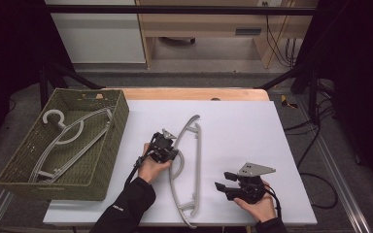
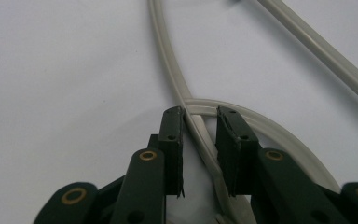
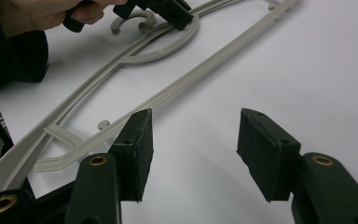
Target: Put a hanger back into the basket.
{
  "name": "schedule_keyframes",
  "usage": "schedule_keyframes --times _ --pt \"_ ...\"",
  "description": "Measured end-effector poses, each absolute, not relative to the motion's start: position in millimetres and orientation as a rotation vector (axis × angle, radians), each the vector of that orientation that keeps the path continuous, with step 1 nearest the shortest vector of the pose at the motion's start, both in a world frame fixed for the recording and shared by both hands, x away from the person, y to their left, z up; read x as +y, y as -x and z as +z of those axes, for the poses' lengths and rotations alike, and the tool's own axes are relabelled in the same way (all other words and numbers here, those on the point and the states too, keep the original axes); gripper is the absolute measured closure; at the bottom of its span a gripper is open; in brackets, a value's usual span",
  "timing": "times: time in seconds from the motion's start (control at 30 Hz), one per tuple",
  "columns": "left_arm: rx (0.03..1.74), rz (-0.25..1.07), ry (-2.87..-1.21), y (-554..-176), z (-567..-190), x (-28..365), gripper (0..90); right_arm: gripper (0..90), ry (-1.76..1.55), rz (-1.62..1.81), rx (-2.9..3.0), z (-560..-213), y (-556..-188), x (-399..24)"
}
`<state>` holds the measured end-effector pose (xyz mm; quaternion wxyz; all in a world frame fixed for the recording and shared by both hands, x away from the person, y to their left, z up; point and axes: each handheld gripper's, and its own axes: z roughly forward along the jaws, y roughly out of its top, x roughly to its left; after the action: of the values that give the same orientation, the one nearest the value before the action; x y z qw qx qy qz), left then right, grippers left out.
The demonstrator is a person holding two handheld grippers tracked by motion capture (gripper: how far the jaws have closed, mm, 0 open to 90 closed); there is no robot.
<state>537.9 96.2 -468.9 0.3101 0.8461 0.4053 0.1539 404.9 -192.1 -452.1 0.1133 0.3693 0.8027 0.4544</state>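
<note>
A grey plastic hanger (image 1: 197, 145) lies flat on the white sheet (image 1: 243, 131). My left gripper (image 1: 173, 156) is low over its curved arm, near the hook. In the left gripper view the thin rod (image 2: 168, 60) runs at a slant between the two pads (image 2: 175, 149), with slim gaps beside it, so the gripper (image 2: 199, 144) is open around it. My right gripper (image 1: 223, 180) rests near the front edge, right of the hanger, open and empty (image 3: 193, 154). The right gripper view has the hanger (image 3: 186, 79) ahead and the left gripper (image 3: 175, 14) at its loop.
A woven olive basket (image 1: 48, 187) stands at the left of the table with a second grey hanger (image 1: 73, 136) inside. Bare white sheet spreads to the right of the hanger. Black frame posts and cables stand beyond the table's sides.
</note>
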Motion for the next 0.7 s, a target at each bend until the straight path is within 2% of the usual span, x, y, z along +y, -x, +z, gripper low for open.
schedule_keyframes --times 0.2,0.33,0.4,0.47,0.57,0.7 --pt "1.064 0.405 -2.216 -553 -470 80 76.0 45.6 -1.077 1.345 2.356 -451 -404 -193" --pt "1.062 0.432 -2.211 -548 -469 79 75.4 45.2 -1.085 1.352 2.343 -450 -404 -195" --pt "1.047 0.433 -2.194 -539 -462 83 63.9 44.8 -1.088 1.350 2.338 -450 -404 -197" --pt "1.033 0.453 -2.179 -527 -452 87 57.4 44.3 -1.099 1.354 2.326 -450 -404 -198" --pt "1.014 0.414 -2.191 -504 -443 95 50.1 43.3 -1.103 1.347 2.322 -449 -404 -199" --pt "1.012 0.379 -2.231 -469 -453 105 46.3 42.7 -1.111 1.353 2.306 -448 -403 -201"
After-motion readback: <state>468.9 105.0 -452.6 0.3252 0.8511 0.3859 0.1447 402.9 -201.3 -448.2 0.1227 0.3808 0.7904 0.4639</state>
